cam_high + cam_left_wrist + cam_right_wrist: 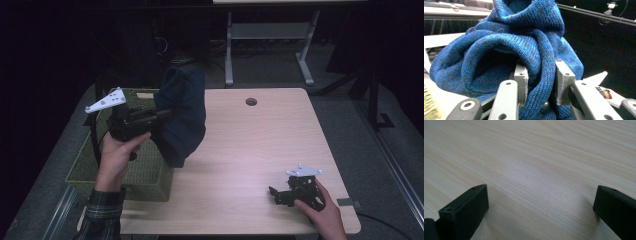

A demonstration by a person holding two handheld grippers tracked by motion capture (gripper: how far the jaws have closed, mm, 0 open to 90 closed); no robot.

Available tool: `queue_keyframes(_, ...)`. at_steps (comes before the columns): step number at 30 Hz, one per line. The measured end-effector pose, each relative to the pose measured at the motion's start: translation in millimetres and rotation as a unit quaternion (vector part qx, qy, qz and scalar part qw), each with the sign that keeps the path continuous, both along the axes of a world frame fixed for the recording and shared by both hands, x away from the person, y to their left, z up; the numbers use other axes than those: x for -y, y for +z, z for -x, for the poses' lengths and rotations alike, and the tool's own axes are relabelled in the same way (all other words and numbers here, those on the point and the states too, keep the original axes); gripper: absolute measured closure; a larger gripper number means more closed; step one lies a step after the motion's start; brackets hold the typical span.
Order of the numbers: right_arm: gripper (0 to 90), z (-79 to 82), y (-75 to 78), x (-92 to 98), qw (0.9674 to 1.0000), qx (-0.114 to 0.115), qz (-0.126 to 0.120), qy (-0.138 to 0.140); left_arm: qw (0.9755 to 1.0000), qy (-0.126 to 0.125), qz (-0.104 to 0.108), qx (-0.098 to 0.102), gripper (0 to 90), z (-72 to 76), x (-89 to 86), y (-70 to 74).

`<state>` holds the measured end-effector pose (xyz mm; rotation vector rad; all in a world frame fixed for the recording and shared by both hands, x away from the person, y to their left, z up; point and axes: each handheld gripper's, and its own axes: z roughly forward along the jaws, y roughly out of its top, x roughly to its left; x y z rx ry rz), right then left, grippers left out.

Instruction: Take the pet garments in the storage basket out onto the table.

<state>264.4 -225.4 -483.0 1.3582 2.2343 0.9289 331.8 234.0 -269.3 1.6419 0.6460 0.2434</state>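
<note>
Left: woven olive-green rectangular basket (145, 172) sits at the left edge of the pale wooden surface (250, 150). Left claw (162, 116), held above the basket, is clamped on a dark blue knitted garment (182, 117); the fabric hangs clear beside the basket's right rim. Right: right claw (274, 194) rests low at the near right of the surface, jaws spread wide, nothing between.

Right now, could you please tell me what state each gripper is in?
Left gripper: jaws shut on the blue knitted garment, lifted beside the green basket.
Right gripper: jaws open, nothing between them, low over the table.
</note>
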Motion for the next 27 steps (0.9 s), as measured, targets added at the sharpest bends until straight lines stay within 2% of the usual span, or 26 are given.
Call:
queue_keyframes(13,0.0,0.0,0.0,0.1,1.0000,0.000,0.000,0.000,0.9989,-0.046,0.001,0.001,67.9,-8.0,48.0,0.8)
queue_keyframes(19,0.0,0.1,0.1,0.0,1.0000,-0.001,0.000,0.000,0.9983,-0.058,-0.001,0.000,67.9,-10.9,61.4,-1.2)
queue_keyframes(27,0.0,0.1,0.2,-0.2,1.0000,-0.001,-0.001,-0.001,0.9974,-0.071,-0.012,-0.010,68.1,-17.8,83.9,-12.5)
